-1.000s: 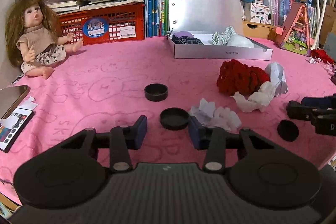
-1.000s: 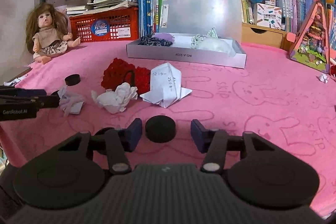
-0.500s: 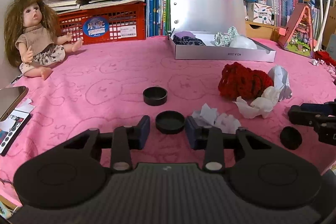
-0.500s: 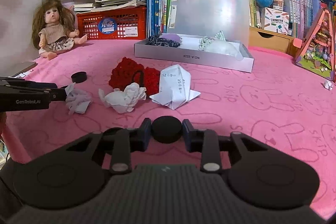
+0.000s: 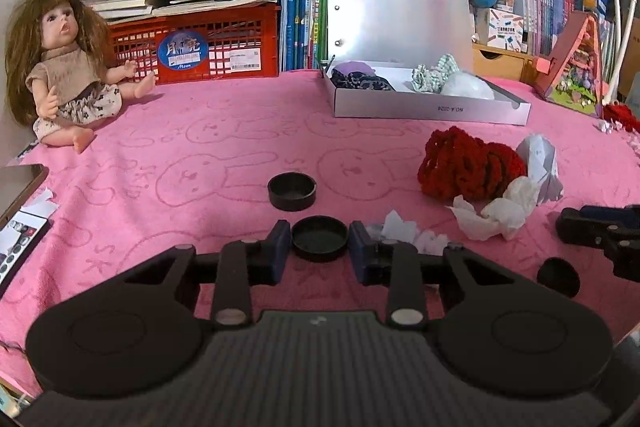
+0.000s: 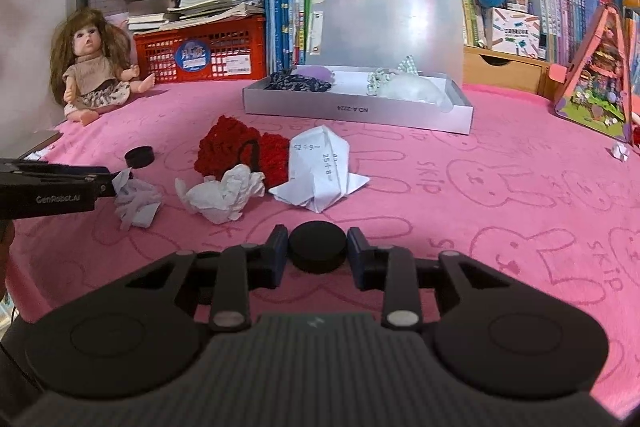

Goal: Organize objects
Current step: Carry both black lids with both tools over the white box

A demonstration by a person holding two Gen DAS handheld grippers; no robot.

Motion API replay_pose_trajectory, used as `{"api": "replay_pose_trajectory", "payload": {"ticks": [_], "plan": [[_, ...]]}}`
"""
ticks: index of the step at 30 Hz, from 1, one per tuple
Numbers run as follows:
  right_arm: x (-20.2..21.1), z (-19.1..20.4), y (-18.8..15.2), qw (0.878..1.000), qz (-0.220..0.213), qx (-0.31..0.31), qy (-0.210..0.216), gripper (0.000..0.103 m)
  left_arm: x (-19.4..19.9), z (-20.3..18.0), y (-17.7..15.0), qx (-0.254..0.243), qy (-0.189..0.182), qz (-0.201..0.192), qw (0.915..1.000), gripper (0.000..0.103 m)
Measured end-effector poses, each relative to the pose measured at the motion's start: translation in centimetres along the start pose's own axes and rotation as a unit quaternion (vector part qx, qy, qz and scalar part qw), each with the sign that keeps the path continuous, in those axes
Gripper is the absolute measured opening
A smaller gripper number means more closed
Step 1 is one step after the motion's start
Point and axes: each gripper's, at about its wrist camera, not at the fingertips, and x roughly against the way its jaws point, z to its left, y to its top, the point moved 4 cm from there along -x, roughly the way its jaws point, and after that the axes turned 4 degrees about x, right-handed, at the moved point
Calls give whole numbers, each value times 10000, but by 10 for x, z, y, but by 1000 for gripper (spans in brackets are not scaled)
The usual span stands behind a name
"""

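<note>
On the pink cloth, my left gripper is shut on a shallow black lid, hollow side up, with a blue pad against each side. A second black lid lies just beyond it. My right gripper is shut on a flat black cap that rests on the cloth. From the left wrist view that cap shows at the far right beside the right gripper's fingers. The left gripper's fingers reach in from the left edge of the right wrist view.
Red yarn, a crumpled tissue, a crumpled paper scrap and a folded worksheet lie between the grippers and the open grey box. A doll, a red crate and books line the back.
Both grippers have shut: the left pads closed onto the hollow black lid, the right pads onto the flat black cap. Neither hand has moved much.
</note>
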Motion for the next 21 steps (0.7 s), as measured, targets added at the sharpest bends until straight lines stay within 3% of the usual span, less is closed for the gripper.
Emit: {"api": "replay_pose_trajectory", "payload": {"ticks": [21], "plan": [[-3, -11, 4, 9996, 29, -249, -160, 37, 2, -5, 10, 26, 71, -199, 9998, 37]]}}
